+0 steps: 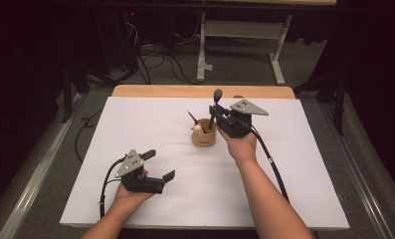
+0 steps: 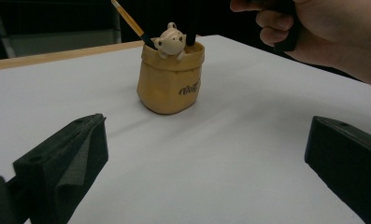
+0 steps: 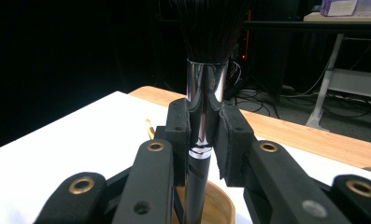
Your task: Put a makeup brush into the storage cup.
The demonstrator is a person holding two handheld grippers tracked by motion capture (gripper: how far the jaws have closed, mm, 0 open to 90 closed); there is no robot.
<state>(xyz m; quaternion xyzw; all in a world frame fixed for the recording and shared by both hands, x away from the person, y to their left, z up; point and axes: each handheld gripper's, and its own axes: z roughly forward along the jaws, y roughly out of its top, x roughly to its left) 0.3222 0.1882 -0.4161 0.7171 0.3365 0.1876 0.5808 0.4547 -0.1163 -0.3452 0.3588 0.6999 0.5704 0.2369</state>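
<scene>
Tan pot, script lettering unreadable, near bench far edge. Black brush is clamped by right gripper fingers; left gripper fingers are spread wide, empty.

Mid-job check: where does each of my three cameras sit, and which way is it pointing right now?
High view: above the person's side, looking forward and down on the white table; both forearms and grippers show.
Left gripper view: rides the left gripper, looking level between open jaws at the tan bag-shaped holder; the other hand shows.
Right gripper view: rides the right gripper, looking along jaws clamped on the black chrome-collared brush.
Shared: the left gripper view and high view both show the holder.
</scene>
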